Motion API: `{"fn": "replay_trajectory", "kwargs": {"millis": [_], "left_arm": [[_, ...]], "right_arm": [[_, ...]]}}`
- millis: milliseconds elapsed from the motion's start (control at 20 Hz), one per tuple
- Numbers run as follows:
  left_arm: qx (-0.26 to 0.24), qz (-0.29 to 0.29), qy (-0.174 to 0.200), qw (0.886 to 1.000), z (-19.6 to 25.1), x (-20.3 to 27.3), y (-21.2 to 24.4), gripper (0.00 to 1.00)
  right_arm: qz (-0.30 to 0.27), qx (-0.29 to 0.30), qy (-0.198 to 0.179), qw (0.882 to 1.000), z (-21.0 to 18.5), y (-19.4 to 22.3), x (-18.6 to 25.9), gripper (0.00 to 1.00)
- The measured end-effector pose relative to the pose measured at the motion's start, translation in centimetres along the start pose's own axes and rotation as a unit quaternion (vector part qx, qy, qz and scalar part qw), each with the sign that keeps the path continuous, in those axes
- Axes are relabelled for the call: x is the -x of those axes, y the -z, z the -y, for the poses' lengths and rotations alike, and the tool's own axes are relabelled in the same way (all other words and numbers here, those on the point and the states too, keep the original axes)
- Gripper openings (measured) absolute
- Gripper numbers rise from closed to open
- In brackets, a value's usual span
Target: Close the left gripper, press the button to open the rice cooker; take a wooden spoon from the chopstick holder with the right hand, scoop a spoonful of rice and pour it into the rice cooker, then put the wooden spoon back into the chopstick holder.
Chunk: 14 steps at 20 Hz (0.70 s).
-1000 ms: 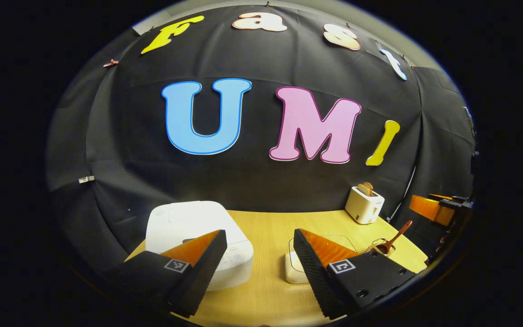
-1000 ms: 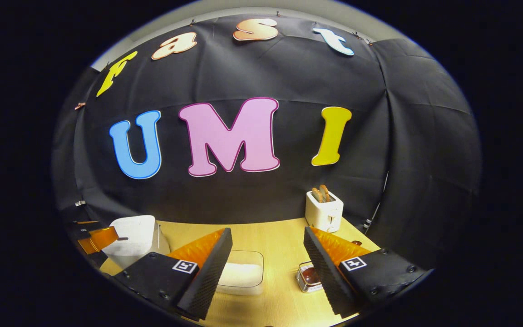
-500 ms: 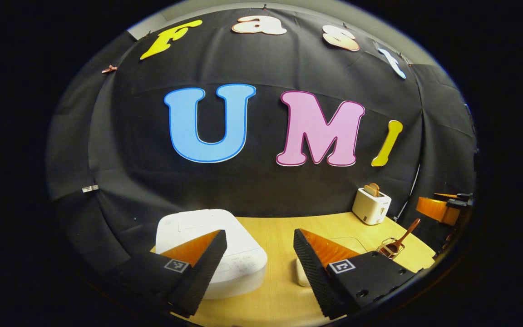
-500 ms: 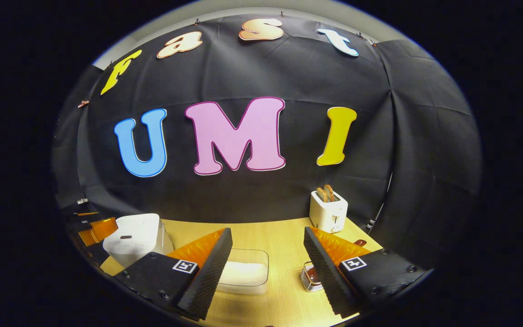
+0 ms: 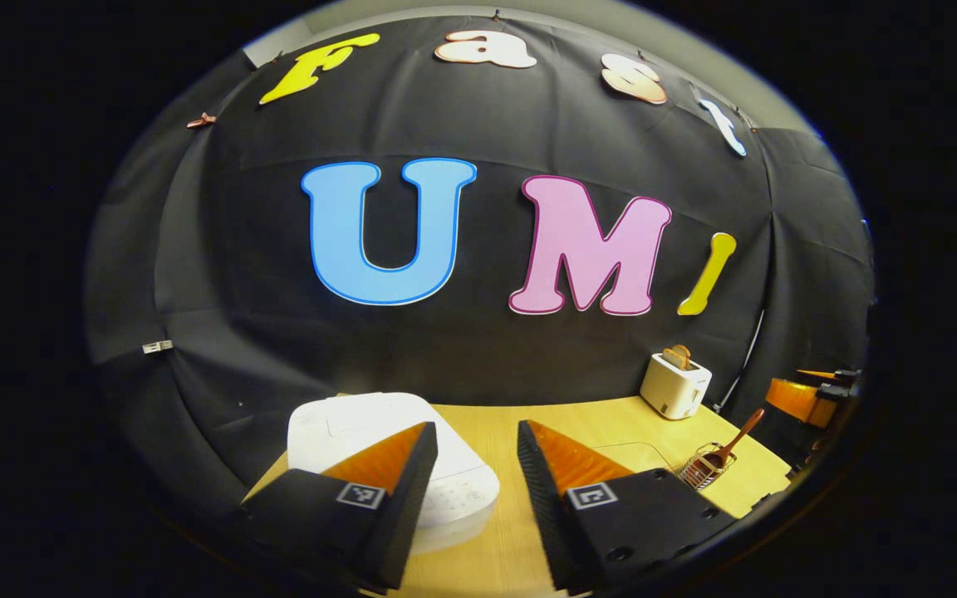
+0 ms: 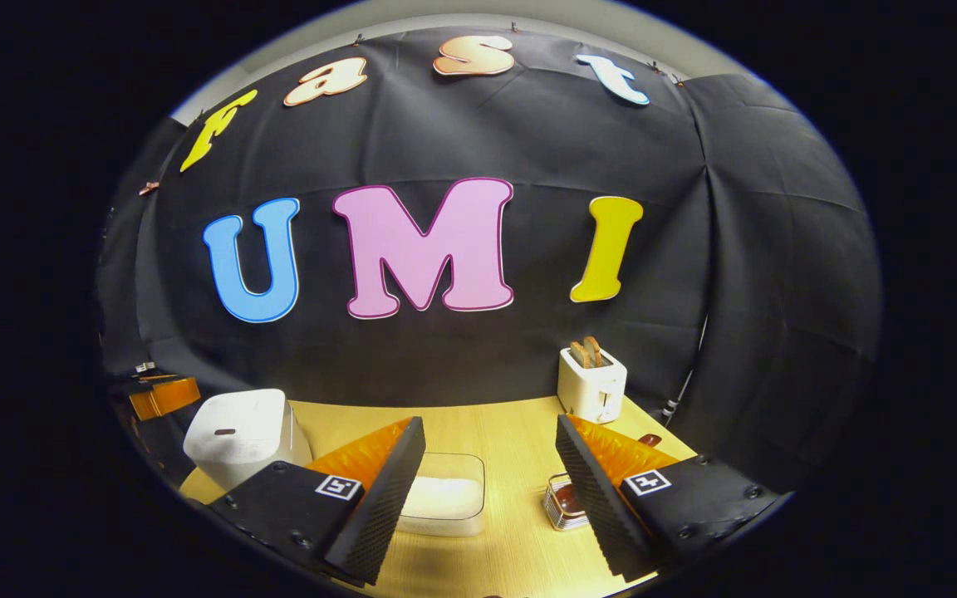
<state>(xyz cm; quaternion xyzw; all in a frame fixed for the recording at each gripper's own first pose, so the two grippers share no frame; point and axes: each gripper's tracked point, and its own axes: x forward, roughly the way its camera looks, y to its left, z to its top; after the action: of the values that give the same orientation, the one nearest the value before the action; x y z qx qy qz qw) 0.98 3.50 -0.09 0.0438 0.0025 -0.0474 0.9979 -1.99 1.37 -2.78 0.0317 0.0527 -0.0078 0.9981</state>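
Two grippers are held open above the table — the left gripper (image 5: pixel 477 482), jaws parted, is nearer the closed rice cooker (image 5: pixel 387 453), whose button, hard to make out, probably lies ahead-left of its fingertips.

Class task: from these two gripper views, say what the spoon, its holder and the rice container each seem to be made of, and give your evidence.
Spoon: likely wood, reddish-brown and matte.
Holder: a metal wire basket by its look; thin bars glint.
Rice container: probably clear plastic; white rice shows through its walls.
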Motion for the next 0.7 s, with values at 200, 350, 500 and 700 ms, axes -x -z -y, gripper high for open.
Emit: {"fn": "replay_trajectory", "kwargs": {"millis": [200,350,500,700], "left_arm": [[0.005,0.007,-0.023,1.0,-2.4,-1.1,-0.9,0.16],[0.016,-0.023,-0.023,0.999,-4.0,-2.5,0.3,0.05],[0.037,-0.078,-0.03,0.996,-6.2,-4.7,3.4,0.05],[0.018,-0.115,-0.038,0.992,-8.7,-6.9,7.3,0.05]], "right_arm": [[0.001,0.007,0.009,1.0,0.0,0.1,0.6,0.98],[-0.001,0.01,0.016,1.0,-0.2,0.3,1.1,0.98],[-0.005,0.011,0.027,1.0,-0.5,0.6,1.7,0.98],[-0.013,0.015,0.043,0.999,-1.1,1.3,2.8,0.98]]}}
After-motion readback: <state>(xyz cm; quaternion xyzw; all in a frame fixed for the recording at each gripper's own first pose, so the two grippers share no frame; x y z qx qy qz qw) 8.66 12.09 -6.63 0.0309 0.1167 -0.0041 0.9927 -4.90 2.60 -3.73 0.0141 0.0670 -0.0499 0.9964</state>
